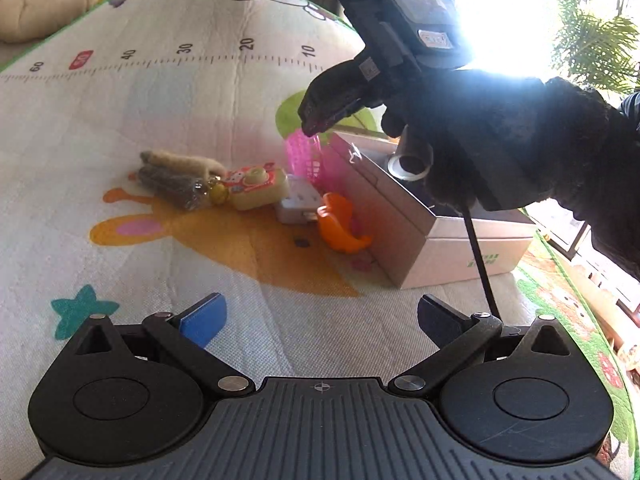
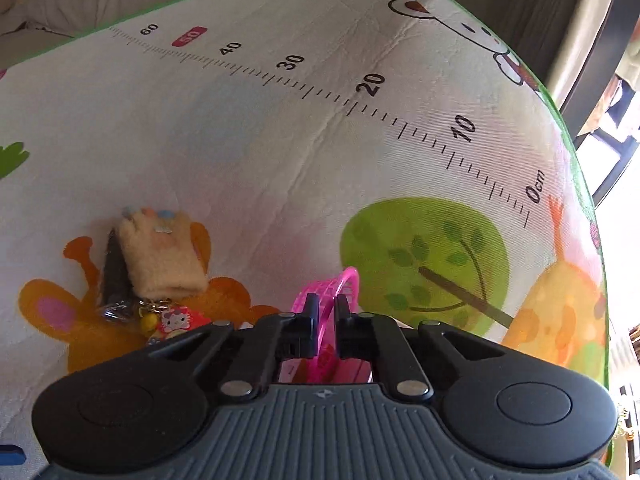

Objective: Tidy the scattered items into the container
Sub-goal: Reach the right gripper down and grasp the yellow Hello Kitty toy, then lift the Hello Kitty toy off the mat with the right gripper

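Your right gripper point(image 2: 324, 312) is clamped on the rim of the pink basket point(image 2: 340, 280), pads pinching it from both sides; from the left wrist view its tips point(image 1: 316, 120) sit on the basket point(image 1: 306, 156) right at the box's point(image 1: 400, 224) far corner. Your left gripper point(image 1: 320, 320) is spread wide over bare mat point(image 1: 160, 112) at the near edge, nothing between the pads. The box is open, toward the mat's right edge, with a white ring point(image 1: 408, 170) inside. Just left of it, mid-mat: orange toy point(image 1: 340, 228), white block point(image 1: 298, 204) touching it, toy camera point(image 1: 256, 186), then a fuzzy keychain point(image 1: 180, 168) beside a dark wrapped bar point(image 1: 176, 188).
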